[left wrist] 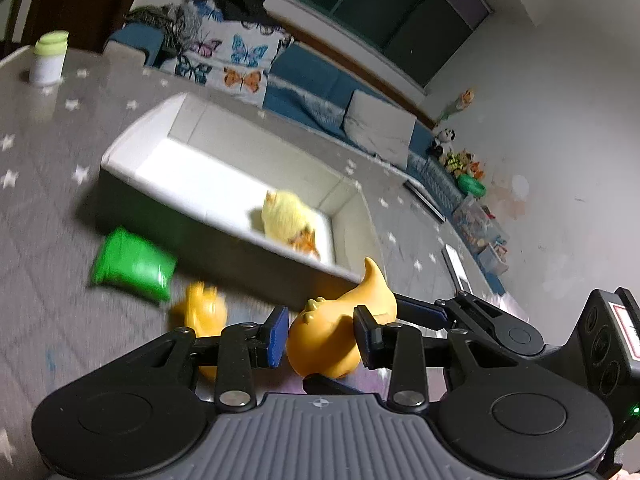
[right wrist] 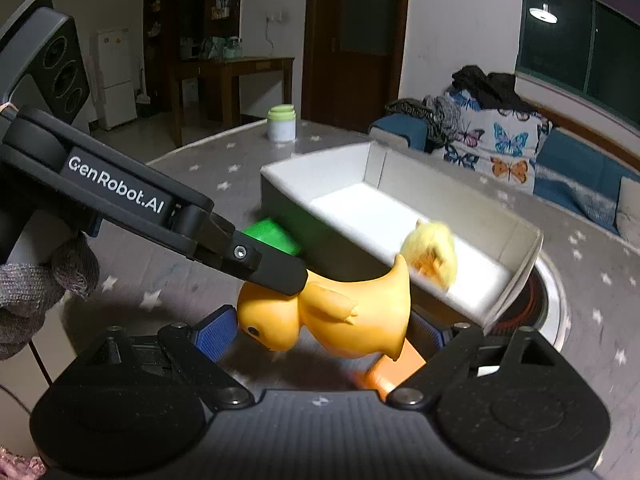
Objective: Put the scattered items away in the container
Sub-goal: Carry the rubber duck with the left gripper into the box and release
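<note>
My left gripper [left wrist: 321, 336] is shut on an orange rubber duck [left wrist: 336, 332], held just above the table in front of the white box [left wrist: 132, 140]. The same duck [right wrist: 344, 312] shows in the right wrist view, with the left gripper's finger [right wrist: 264, 264] on its back. My right gripper [right wrist: 320, 336] is open, its blue pads [right wrist: 212, 336] either side of the duck without gripping it. A fluffy yellow chick [left wrist: 286, 216] lies inside the box [right wrist: 320, 168]. A green packet [left wrist: 132, 266] and a second orange toy [left wrist: 202, 308] lie on the table before the box.
A white jar with a green lid [left wrist: 48, 60] stands at the far edge of the star-patterned table [left wrist: 44, 184]. A blue sofa with a butterfly cushion [left wrist: 224, 56] is behind. An orange piece [right wrist: 396, 368] lies under the right gripper.
</note>
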